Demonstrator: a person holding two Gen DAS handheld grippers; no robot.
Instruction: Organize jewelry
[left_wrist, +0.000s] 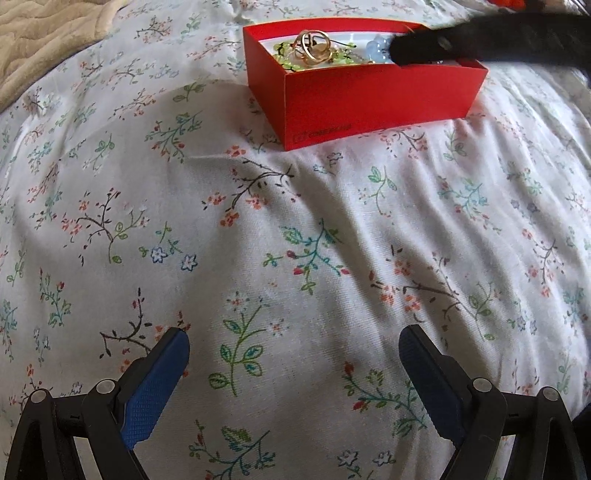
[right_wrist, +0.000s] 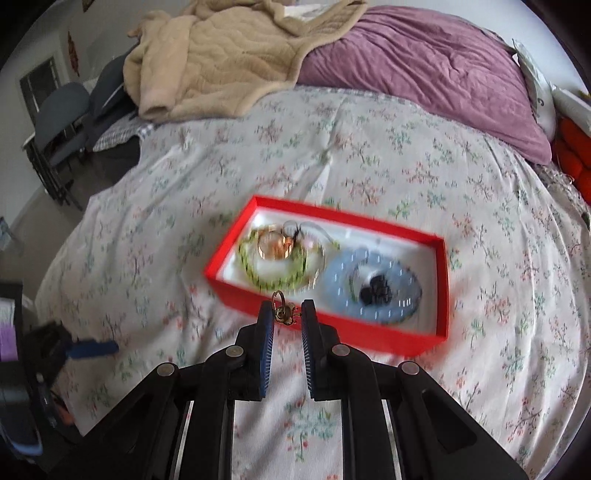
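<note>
The right gripper pinches a small gold-coloured trinket, perhaps an earring, just near of the red rectangular cardboard box on the floral white bedsheet. The left gripper hangs wide apart, empty, over the sheet.

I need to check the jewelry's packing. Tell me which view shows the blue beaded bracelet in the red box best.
The right wrist view: the blue beaded bracelet shows as a whole ring, though blurred. The left wrist view catches only a few beads behind the right gripper.
</note>
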